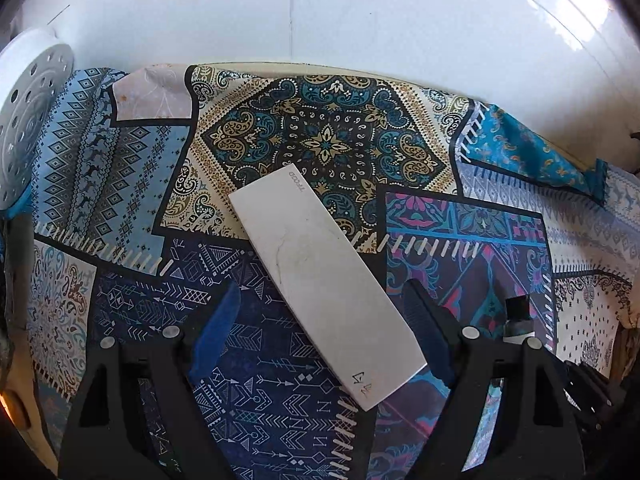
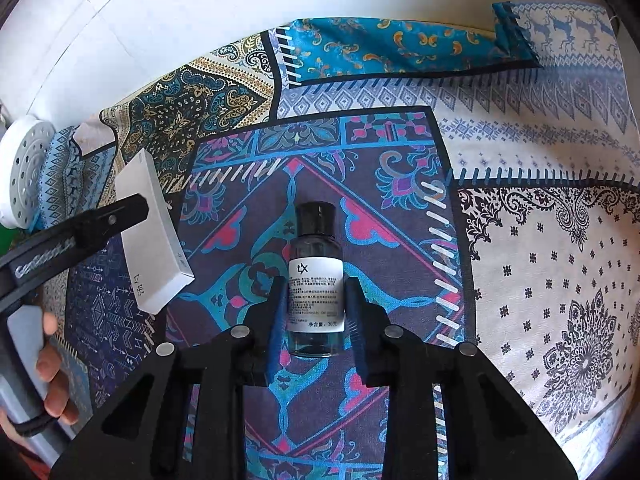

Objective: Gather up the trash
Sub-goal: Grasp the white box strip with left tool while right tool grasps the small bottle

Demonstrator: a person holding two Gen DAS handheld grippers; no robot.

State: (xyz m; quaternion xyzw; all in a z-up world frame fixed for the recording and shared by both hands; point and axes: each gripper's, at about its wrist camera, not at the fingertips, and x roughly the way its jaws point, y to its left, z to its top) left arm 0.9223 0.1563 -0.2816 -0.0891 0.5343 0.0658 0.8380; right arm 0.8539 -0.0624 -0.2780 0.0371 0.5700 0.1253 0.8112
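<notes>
A long white box [image 1: 320, 276] lies slantwise on the patchwork cloth [image 1: 332, 136]. My left gripper [image 1: 322, 304] stands open astride its near half; the left pad is clear of it and the right pad sits close to its edge. In the right wrist view a small clear bottle [image 2: 316, 248] with a black cap and a white label lies on the purple patch. My right gripper [image 2: 315, 292] is shut on it, a blue pad pressed to each side of the label. The white box [image 2: 154, 236] and a finger of the left gripper [image 2: 100, 224] show at that view's left.
A white perforated disc [image 1: 32, 128] rests at the cloth's far left edge. Pale glossy floor [image 1: 320, 12] lies beyond the far edge of the cloth. The bottle [image 1: 518, 316] shows just right of my left gripper. A hand [image 2: 52, 360] grips the left tool's handle.
</notes>
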